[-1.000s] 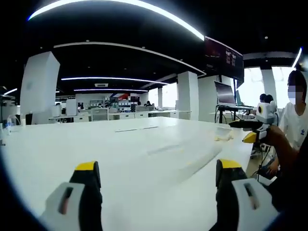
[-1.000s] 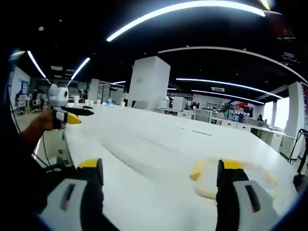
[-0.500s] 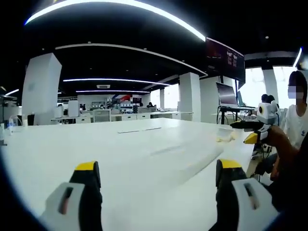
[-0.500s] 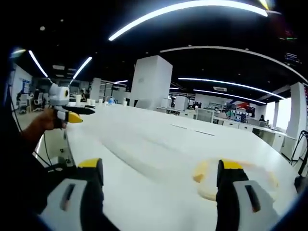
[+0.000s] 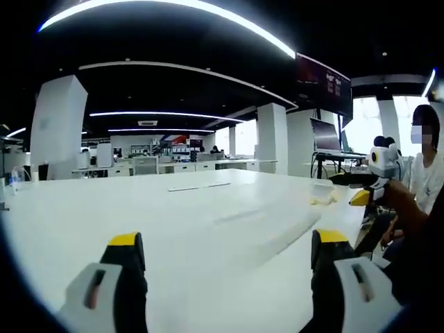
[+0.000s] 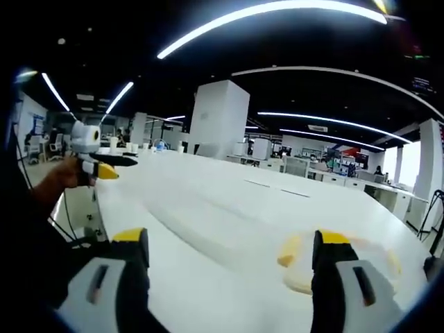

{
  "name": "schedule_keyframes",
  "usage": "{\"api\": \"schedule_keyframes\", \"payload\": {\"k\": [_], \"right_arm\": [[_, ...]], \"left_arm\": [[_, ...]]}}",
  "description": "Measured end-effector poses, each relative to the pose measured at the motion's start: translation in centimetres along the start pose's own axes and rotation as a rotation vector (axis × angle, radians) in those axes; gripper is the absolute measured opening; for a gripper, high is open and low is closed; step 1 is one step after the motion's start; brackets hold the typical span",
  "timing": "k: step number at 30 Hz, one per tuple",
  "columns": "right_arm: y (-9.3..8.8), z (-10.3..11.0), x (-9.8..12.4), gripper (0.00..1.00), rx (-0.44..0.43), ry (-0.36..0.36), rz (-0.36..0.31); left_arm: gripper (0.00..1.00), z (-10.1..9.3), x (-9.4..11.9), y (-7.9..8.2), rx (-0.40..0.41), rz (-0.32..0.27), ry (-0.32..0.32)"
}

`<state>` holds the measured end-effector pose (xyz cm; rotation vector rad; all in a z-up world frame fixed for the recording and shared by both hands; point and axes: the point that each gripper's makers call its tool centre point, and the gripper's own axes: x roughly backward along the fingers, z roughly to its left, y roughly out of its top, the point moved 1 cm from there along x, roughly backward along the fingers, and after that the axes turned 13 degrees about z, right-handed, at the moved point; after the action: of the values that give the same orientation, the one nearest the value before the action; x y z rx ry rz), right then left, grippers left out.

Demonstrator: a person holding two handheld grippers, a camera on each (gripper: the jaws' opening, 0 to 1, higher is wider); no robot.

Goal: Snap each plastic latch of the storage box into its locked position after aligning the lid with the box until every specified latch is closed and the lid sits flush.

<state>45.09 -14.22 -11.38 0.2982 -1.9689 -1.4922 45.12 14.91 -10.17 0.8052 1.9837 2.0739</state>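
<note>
The storage box (image 6: 208, 218) lies lengthwise on the counter (image 6: 347, 208), ahead of the right gripper (image 6: 229, 267), nearer than the left gripper (image 5: 229, 267); both released.

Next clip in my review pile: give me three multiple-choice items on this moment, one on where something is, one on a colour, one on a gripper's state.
1. Where does the left gripper appear in the right gripper view?
A. at the left, held in a hand
B. lying flat on the table
C. at the far right

2. What colour are the tips of the right gripper?
A. red
B. yellow
C. green

3. How do the left gripper's own jaws stand in the left gripper view?
A. shut on a latch
B. shut on nothing
C. wide apart over the white table

Answers: 1 A, a hand holds it at the left edge; 2 B, both tips are yellow; 3 C, bare tabletop shows between them.
</note>
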Motion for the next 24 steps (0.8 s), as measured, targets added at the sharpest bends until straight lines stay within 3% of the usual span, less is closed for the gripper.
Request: {"api": "schedule_keyframes", "payload": {"k": [16,24], "right_arm": [[-0.4,0.2,0.0,0.98,0.0,0.004,-0.002],[-0.6,0.1,-0.1,0.98,-0.001,0.002,0.004]], "left_arm": [[1.0,0.3,0.1,-0.3,0.022,-0.006,0.007],[1.0,-0.8,-0.4,-0.7,0.021,0.001,-0.018]]}}
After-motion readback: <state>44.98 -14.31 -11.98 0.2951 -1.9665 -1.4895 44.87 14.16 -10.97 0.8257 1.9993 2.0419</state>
